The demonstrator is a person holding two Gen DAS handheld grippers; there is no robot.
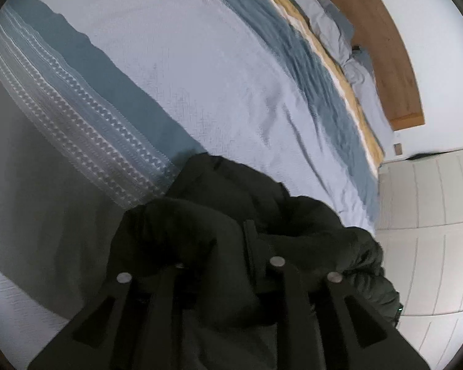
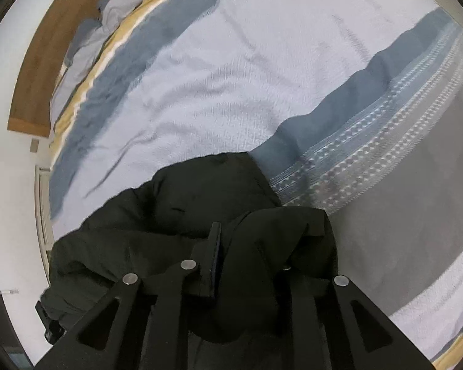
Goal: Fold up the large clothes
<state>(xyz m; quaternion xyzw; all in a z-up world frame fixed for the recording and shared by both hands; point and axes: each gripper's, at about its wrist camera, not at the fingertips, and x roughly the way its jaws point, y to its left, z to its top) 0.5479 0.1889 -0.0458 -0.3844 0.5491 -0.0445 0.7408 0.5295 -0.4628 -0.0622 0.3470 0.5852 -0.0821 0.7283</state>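
Dark jacket (image 1: 231, 191) bunched at near edge of bed (image 1: 176, 61), on pale-blue striped bedspread (image 2: 231, 61), well apart from pillows (image 1: 330, 27) at wooden headboard (image 1: 382, 37). Left gripper (image 1: 225, 246): fingers (image 1: 251, 240) buried in jacket folds, grip or release cannot be told. Right gripper (image 2: 247, 246): fingers (image 2: 214, 246) likewise draped in fabric, state undetermined.

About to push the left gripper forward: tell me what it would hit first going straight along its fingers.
The bulky black padded jacket, bunched right between and ahead of the left gripper. Beyond it lies the pale blue textured bedspread. Whether the pads still press on the cloth is unclear.
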